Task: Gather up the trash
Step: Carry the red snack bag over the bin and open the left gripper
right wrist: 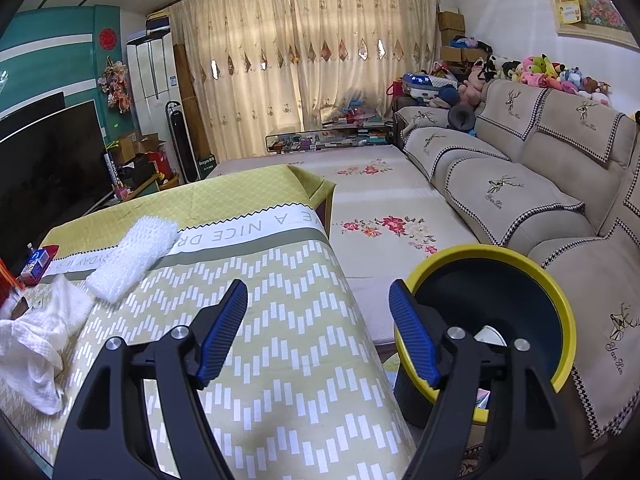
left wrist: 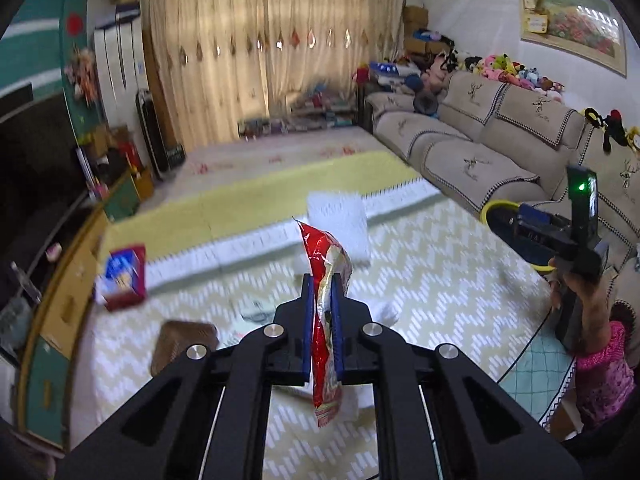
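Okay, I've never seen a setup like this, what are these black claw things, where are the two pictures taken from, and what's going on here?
No robot here: a person holds a two-finger gripper in each hand, with a wide-angle camera on each looking along its fingers. One picture comes from the left gripper, which is shut on a red snack wrapper lifted off the table. The other comes from the right gripper, open and empty, beside a yellow-rimmed bin on the floor. On the table's patterned cloth lie crumpled white tissues, a white foam sheet and a small red and blue carton. The job is collecting trash.
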A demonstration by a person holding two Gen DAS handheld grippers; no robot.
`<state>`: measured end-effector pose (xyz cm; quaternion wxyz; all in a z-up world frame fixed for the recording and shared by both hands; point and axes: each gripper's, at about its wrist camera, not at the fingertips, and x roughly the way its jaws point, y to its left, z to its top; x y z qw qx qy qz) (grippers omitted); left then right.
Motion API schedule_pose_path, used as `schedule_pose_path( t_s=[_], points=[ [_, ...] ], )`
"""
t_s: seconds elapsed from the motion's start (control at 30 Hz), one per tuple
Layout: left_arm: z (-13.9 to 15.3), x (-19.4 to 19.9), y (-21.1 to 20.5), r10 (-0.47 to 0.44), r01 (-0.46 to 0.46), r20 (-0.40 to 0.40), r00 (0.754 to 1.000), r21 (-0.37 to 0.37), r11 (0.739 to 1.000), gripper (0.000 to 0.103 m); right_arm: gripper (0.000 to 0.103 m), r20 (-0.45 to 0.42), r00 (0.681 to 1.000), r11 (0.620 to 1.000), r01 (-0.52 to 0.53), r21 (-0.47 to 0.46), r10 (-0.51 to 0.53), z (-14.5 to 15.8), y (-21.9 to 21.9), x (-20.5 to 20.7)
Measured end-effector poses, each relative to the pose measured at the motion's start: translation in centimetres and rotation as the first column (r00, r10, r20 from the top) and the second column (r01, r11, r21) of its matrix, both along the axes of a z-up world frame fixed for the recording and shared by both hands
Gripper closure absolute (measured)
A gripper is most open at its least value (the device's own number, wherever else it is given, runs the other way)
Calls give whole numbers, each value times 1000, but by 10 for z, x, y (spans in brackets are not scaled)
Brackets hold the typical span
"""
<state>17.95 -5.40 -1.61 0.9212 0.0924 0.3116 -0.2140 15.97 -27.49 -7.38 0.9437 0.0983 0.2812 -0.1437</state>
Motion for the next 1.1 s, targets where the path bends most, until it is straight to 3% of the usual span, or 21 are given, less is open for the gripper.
schedule_pose_path(
  t_s=[0.37, 0.63, 0.8, 0.9, 1.1],
  points=[
    [69, -2, 10, 62, -51, 148, 987, -78, 996, 95, 34, 4, 1000, 1000, -5, -4, 5, 0, 3, 1],
    [82, 3, -17, 1, 9, 141, 990, -74, 997, 95, 34, 42, 999, 1000, -7, -17, 7, 4, 5, -8],
    [73, 13, -57, -77, 87, 115, 990, -79, 993, 95, 33, 78, 997, 999, -3, -43, 6, 22, 0, -37],
    [64, 22, -96, -145, 152, 94, 985, -78, 985, 95, 26, 110, 993, 997, 41, -65, -34, 34, -11, -59],
    [40, 36, -197, -305, 306, 28, 952, -85, 948, 95, 26, 134, 981, 987, 151, -58, -143, 43, -52, -107]
  ],
)
